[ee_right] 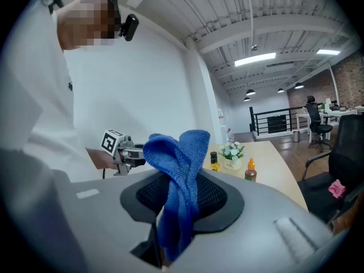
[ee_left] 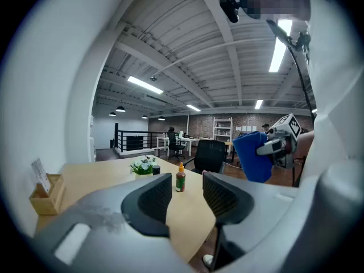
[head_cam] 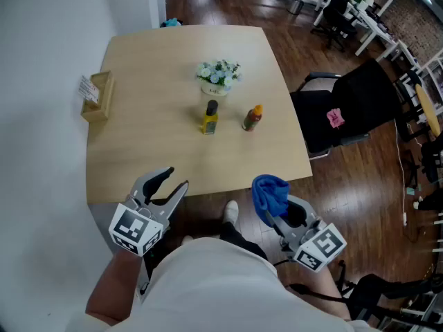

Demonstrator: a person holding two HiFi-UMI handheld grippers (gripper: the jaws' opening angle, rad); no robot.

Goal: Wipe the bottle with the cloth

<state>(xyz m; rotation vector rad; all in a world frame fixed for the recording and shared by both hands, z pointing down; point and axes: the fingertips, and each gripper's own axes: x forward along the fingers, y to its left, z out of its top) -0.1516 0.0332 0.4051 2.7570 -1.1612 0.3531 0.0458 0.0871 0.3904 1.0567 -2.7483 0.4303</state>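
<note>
You stand at the near edge of a pale wooden table [head_cam: 138,144] with rounded corners. It is pushed against a white wall [head_cam: 41,116] and stands on a dark, glossy plank floor [head_cam: 346,185]. A black chair [head_cam: 360,102] stands to the right of the table.

Towards the far side a white pot of small pale flowers [head_cam: 218,76] stands. Just in front of it are a yellow bottle [head_cam: 210,117] with a black cap and, near it, a dark bottle with an orange cap [head_cam: 252,117]. Both are upright and well apart from your tools. A boxy wooden holder [head_cam: 97,97] sits at the wall edge.

Your left gripper [head_cam: 176,178] has its ribbed black jaws spread, with nothing between them. Your right gripper [ee_right: 182,201] pinches the blue cloth [ee_right: 179,169], a nubby knit bunched in folds.
</note>
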